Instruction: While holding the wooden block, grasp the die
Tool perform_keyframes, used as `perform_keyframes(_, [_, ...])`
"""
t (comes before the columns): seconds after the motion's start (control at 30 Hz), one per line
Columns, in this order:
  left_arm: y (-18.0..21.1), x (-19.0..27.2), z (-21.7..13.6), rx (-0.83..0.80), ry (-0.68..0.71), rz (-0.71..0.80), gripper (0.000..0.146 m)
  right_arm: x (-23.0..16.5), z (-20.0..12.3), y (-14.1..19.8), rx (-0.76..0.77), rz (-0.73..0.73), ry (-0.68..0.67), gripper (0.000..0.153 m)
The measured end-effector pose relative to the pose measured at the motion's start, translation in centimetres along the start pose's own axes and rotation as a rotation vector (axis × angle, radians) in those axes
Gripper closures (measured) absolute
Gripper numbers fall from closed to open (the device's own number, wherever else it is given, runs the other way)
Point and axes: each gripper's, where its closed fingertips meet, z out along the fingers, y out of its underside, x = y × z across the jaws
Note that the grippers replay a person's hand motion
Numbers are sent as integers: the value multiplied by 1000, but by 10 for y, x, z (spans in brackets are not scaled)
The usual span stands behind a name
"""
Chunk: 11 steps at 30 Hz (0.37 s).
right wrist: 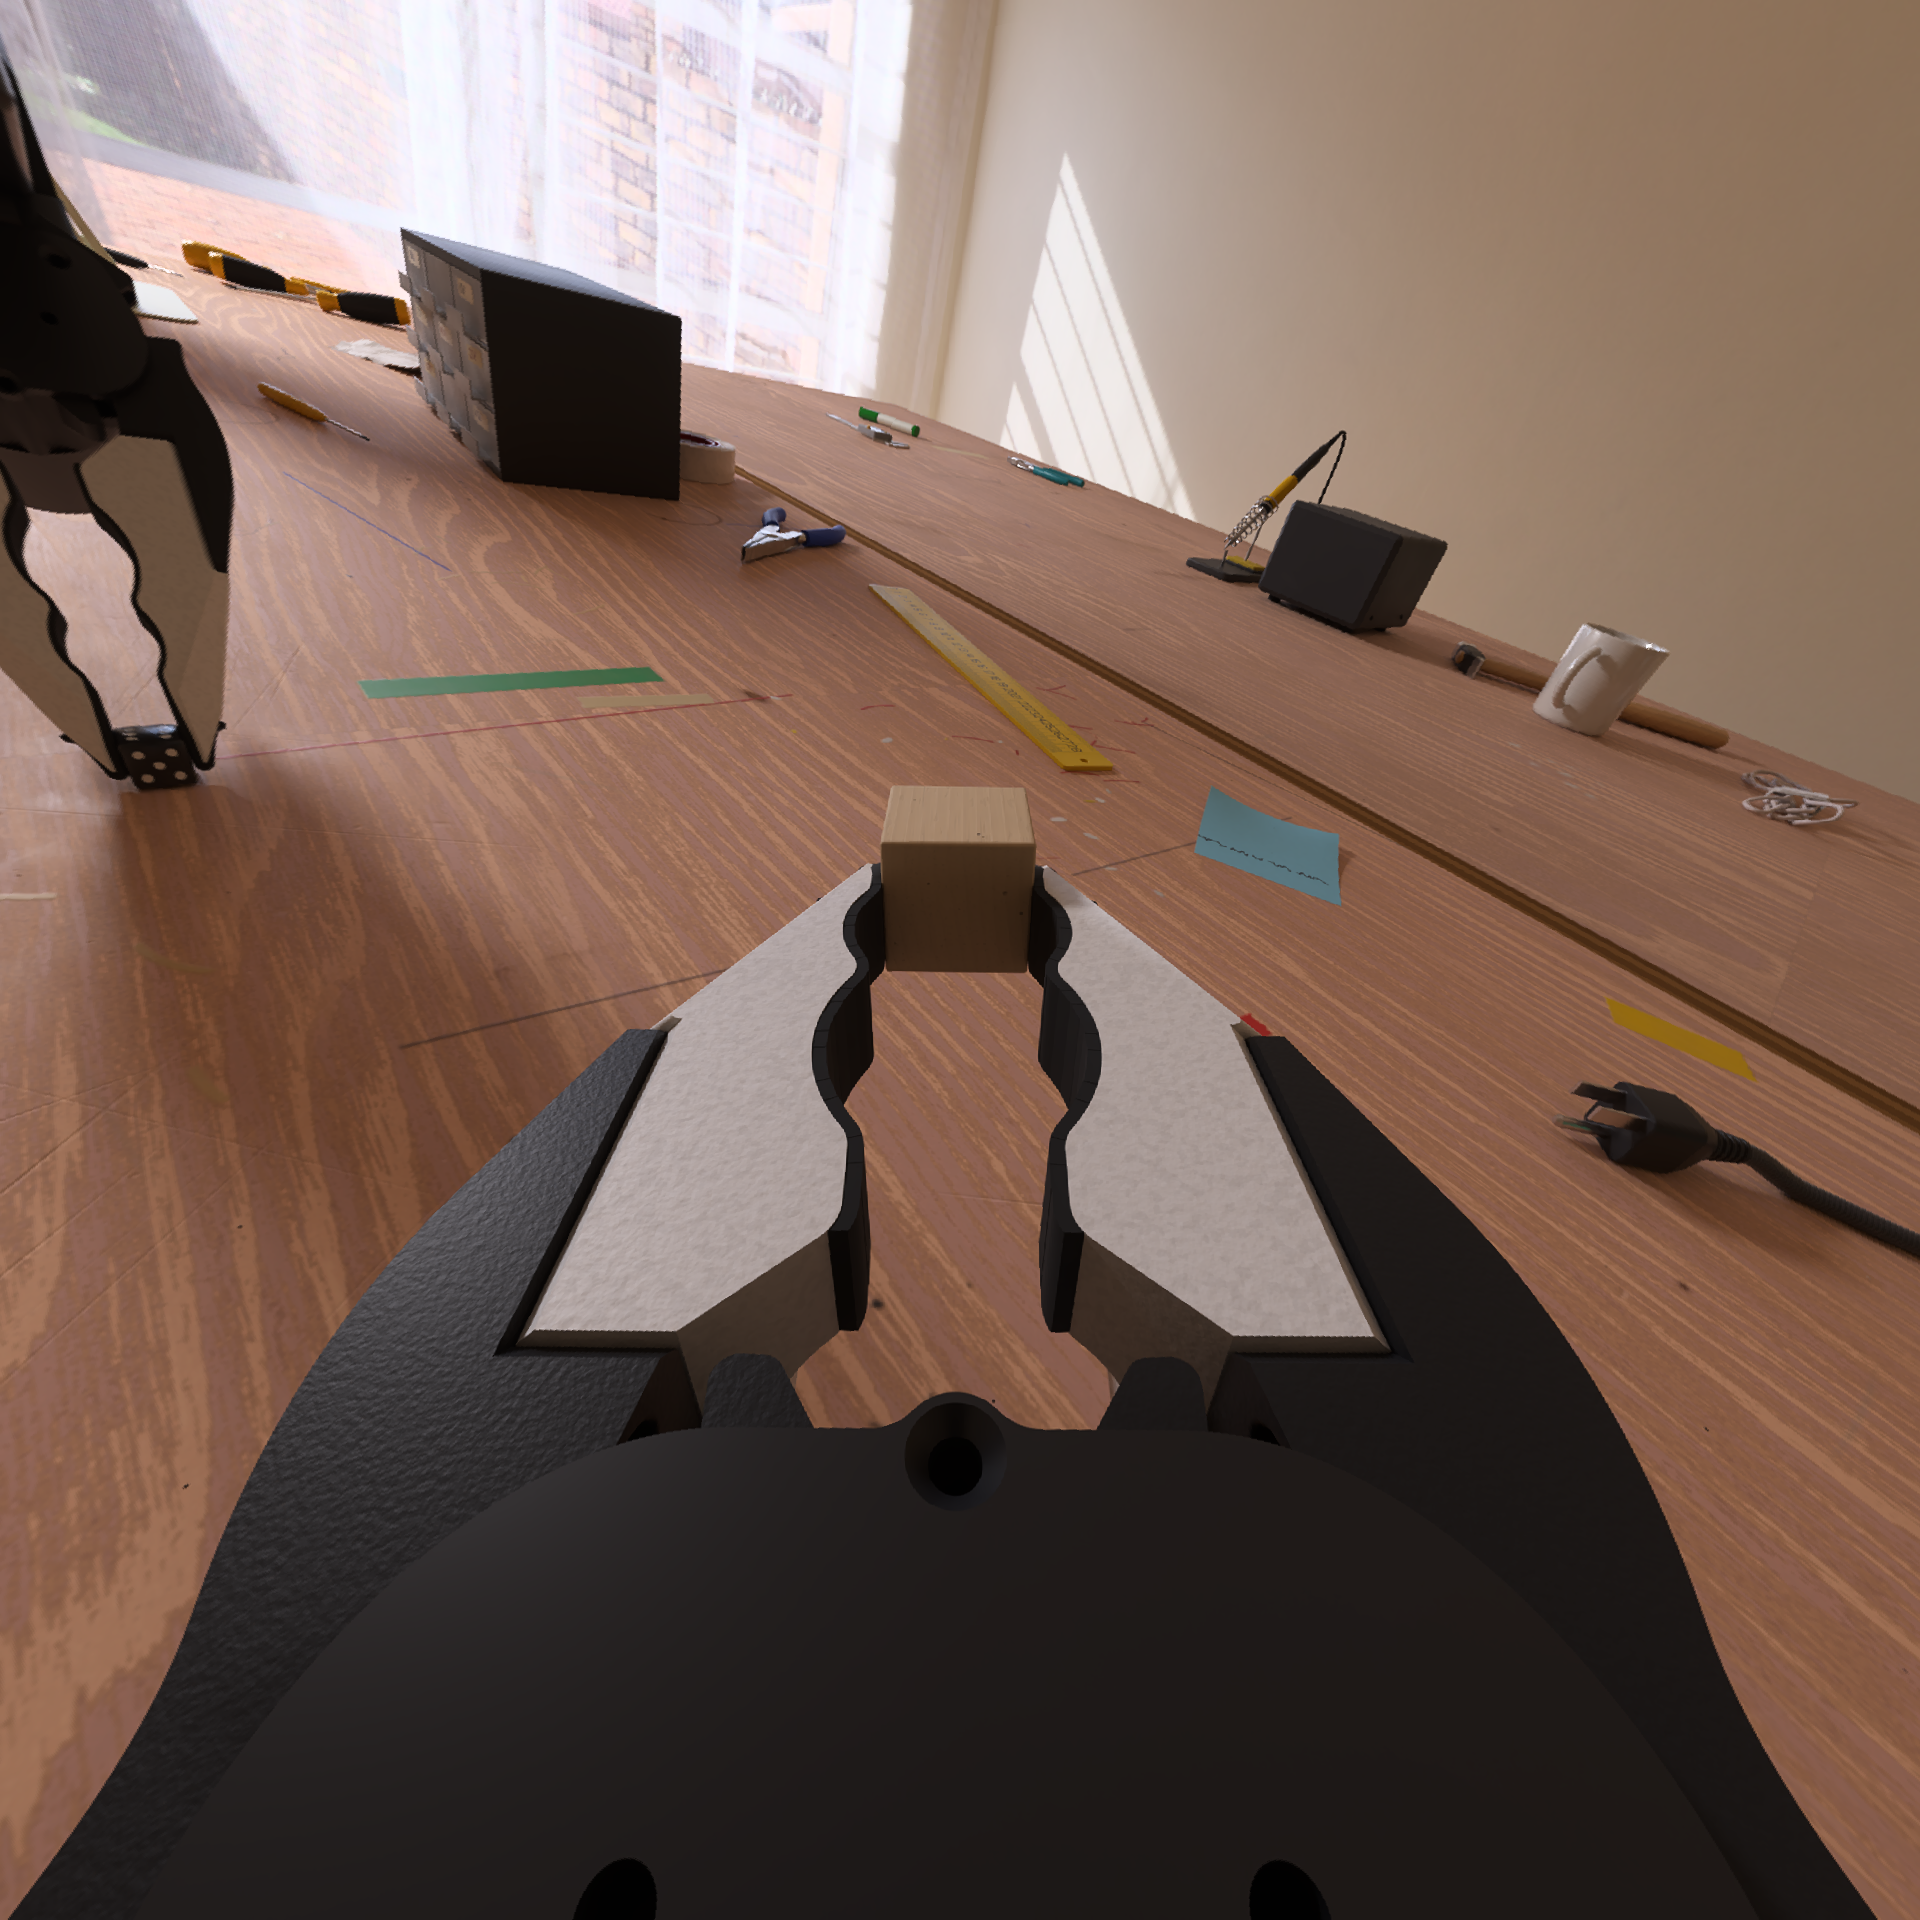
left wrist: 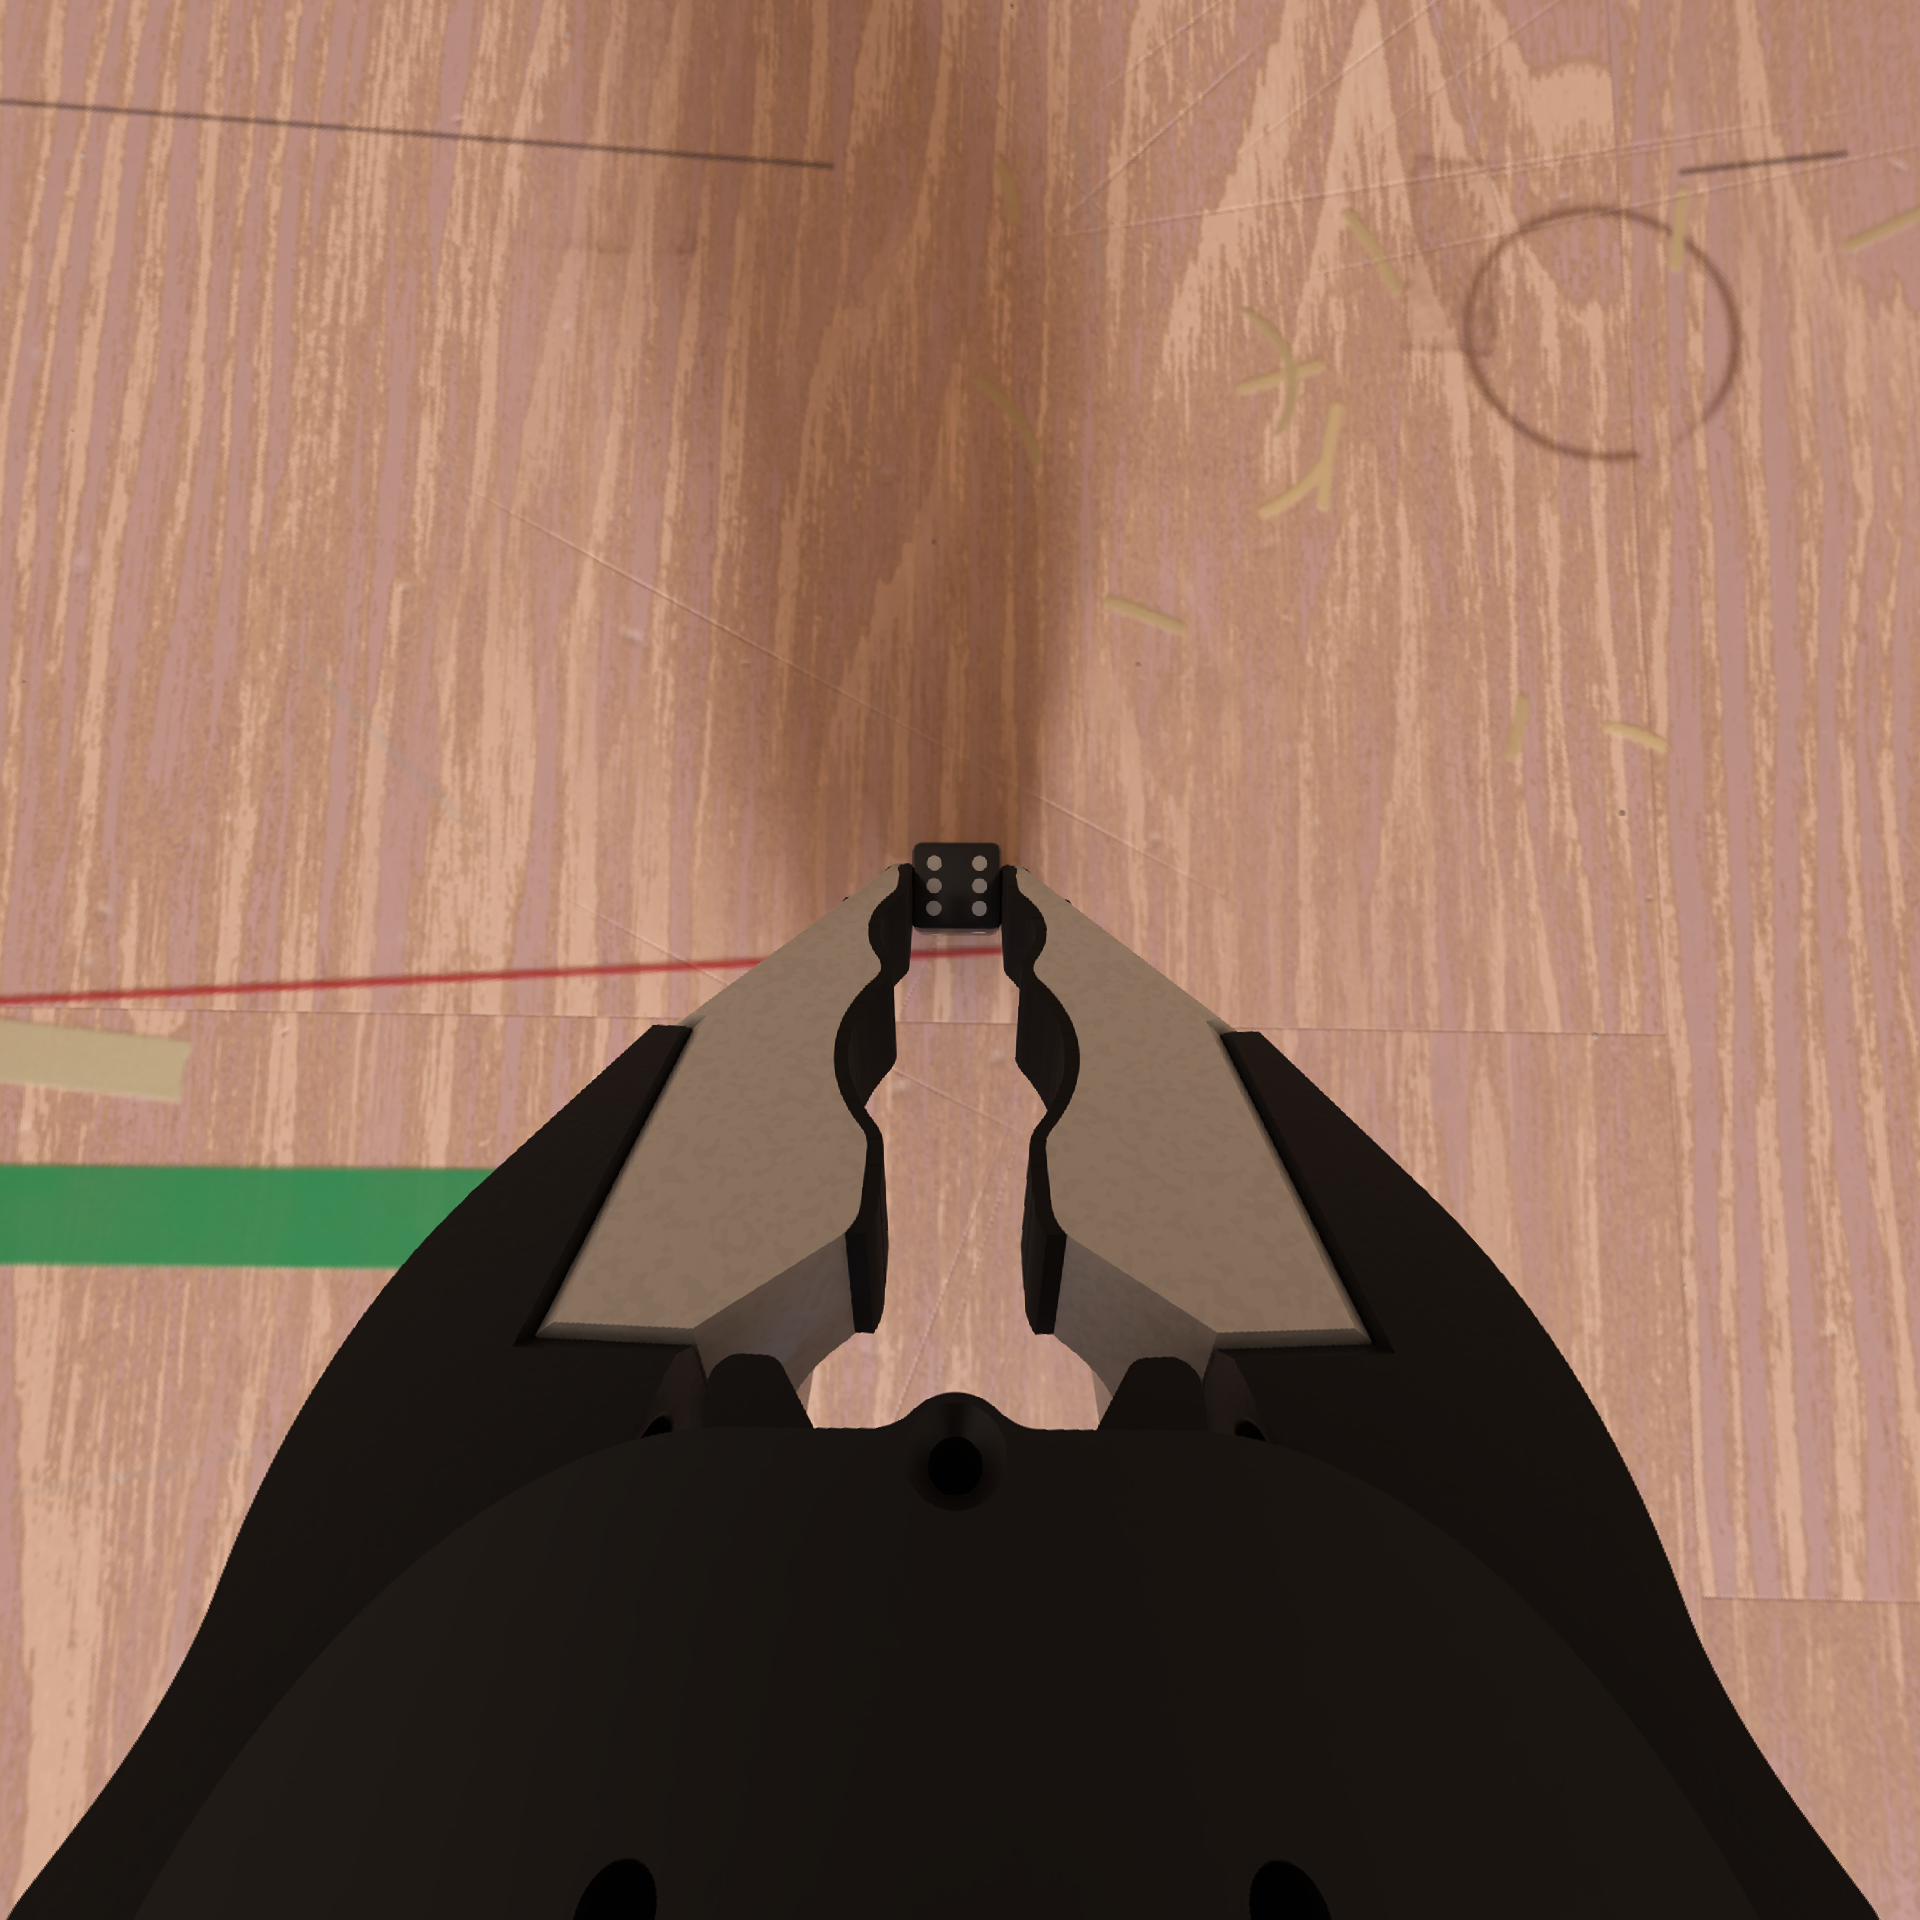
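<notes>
Right wrist view: right gripper [right wrist: 956, 914] clamps the wooden block [right wrist: 956, 894]; left gripper [left wrist: 956, 899] jaws bracket the die [left wrist: 956, 885], apparently touching; squeeze squarely before lifting.

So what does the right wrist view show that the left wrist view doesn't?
Only the right wrist view shows the wooden block clamped in the right gripper, plus the drawer box, ruler, mug, plug and window. Only the left wrist view shows the die's six-pip face from above and a ring stain on the table. Both show the left gripper closed on the die, which sits at table level, and the green tape.
</notes>
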Motion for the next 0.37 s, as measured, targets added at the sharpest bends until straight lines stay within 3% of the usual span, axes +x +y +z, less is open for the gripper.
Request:
perform_keyframes(0.2, [-8, -7, 6, 25, 56, -34, 130, -10, -4, -9, 20, -47, 3, 126])
perform_keyframes(0.37, [-14, -15, 9, 15, 121, -118, 130, -54, -8, -30, 26, -95, -104, 126])
